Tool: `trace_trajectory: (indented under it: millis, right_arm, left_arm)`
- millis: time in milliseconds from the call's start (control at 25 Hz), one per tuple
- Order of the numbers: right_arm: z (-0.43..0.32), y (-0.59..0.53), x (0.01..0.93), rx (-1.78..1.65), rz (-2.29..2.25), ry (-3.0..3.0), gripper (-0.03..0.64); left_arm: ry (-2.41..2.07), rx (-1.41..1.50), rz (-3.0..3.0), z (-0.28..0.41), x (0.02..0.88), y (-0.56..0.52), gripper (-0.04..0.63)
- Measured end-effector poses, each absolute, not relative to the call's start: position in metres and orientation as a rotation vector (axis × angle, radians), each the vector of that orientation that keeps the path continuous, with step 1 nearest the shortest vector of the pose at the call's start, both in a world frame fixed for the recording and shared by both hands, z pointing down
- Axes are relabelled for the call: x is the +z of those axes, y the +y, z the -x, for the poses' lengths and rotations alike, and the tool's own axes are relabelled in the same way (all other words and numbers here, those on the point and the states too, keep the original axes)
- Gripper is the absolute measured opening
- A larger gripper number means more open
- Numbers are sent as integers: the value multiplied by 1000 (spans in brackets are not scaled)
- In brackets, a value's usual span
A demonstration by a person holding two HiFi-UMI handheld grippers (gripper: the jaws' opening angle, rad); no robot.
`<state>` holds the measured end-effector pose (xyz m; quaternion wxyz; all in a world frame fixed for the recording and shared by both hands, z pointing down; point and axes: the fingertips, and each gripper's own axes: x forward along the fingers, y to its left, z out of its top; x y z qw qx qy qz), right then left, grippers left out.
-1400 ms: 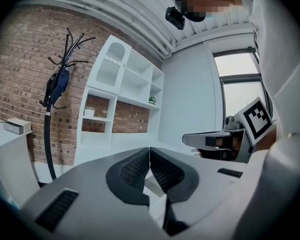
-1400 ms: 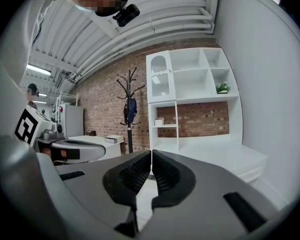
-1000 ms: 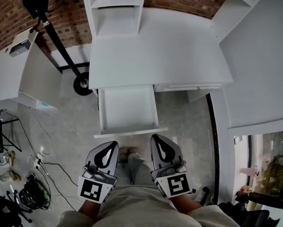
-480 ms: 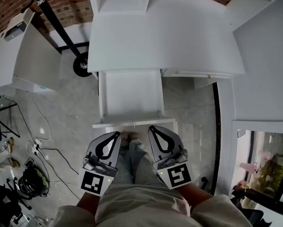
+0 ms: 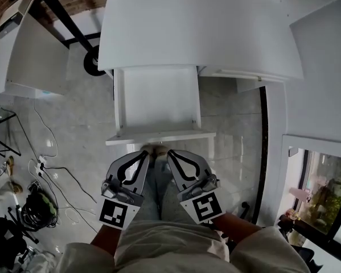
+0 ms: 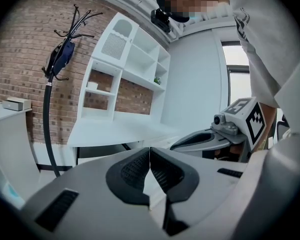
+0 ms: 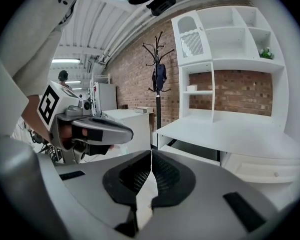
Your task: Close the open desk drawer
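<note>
The white desk (image 5: 198, 33) has its left drawer (image 5: 156, 98) pulled out toward me, empty inside, with its front panel (image 5: 159, 136) nearest. My left gripper (image 5: 144, 154) and right gripper (image 5: 171, 153) hover side by side just short of that panel, tips close together, apart from it. Both are shut with nothing between the pads. In the left gripper view the jaws (image 6: 150, 156) meet in front of the desk (image 6: 124, 131). In the right gripper view the shut jaws (image 7: 151, 160) point at the open drawer (image 7: 190, 151).
A white side cabinet (image 5: 28, 50) stands at the left, with a coat stand's base (image 5: 93, 64) beside it. Cables and a power strip (image 5: 42, 178) lie on the floor at the left. A second, shut drawer (image 5: 244, 75) sits right of the open one. A window (image 5: 318, 186) is at the right.
Both grippers have sunk and their tips have swung inward toward each other, now close under the drawer's front panel. The view has shifted so the drawer looms larger.
</note>
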<state>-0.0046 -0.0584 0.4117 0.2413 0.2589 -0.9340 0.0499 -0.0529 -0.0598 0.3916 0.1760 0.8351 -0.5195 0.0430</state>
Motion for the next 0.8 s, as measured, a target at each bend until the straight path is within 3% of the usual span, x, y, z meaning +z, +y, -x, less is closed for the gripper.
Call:
trace_trajectory:
  millis: [800]
  right_arm:
    - [13, -47, 507, 217, -719, -2511, 28]
  left_arm:
    - [-1349, 266, -2435, 45, 468, -49, 18]
